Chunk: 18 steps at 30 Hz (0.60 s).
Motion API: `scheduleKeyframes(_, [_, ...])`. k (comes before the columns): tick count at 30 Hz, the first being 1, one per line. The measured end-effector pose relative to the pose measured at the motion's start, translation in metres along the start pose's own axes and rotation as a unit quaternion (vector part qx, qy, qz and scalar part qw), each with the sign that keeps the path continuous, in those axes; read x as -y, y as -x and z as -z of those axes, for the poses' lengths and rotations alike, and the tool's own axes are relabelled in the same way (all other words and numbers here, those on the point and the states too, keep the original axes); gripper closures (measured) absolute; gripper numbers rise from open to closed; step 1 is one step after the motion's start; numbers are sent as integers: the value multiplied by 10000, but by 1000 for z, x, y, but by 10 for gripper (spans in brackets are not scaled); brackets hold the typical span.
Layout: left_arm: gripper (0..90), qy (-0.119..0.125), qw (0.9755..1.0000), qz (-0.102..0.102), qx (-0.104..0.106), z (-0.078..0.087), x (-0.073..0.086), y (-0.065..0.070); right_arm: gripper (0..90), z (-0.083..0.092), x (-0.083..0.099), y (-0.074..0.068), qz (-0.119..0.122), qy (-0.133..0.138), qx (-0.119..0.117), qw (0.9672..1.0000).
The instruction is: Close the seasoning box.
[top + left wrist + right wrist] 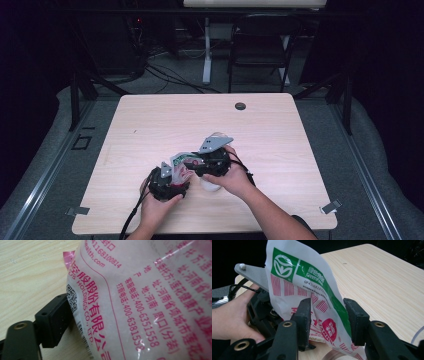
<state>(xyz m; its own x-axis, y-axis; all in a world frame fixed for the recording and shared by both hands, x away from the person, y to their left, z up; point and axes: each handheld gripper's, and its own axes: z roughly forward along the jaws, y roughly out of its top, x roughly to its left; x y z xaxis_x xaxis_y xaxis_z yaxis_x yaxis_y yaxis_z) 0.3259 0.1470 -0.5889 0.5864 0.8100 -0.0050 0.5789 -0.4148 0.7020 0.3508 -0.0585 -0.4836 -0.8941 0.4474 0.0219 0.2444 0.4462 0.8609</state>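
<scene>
A printed plastic bag [312, 300] is apparently clamped by the left tongs [53, 322] and straddled by the right tongs [329, 322], jaws apart; these should be closed squarely on its edge.

Printed plastic bag [150, 300]: running off the top, right and bottom edges of the left gripper view, hiding one jaw. Bag's lower end in the high view: lying concealed beneath both grippers. Small print: blurring, unreadable.
</scene>
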Motion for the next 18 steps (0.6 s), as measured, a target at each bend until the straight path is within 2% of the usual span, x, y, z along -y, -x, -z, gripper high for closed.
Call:
scheduleKeyframes(6, [171, 21, 10000, 45, -11, 0, 0, 0, 590, 0, 0, 0, -13, 12, -8, 10000])
scheduleKeyframes(9, [223, 61, 9999, 91, -35, 1, 0, 0, 590, 0, 0, -1, 17, -9, -1, 10000])
scheduleKeyframes(14, [288, 126, 9993, 280, -206, 1, 0, -1, 590, 0, 0, -1, 7, -15, 15, 10000])
scheduleKeyframes(18, [352, 166, 9989, 317, -290, 2, 0, -1, 589, 0, 1, -1, -9, -6, 29, 10000])
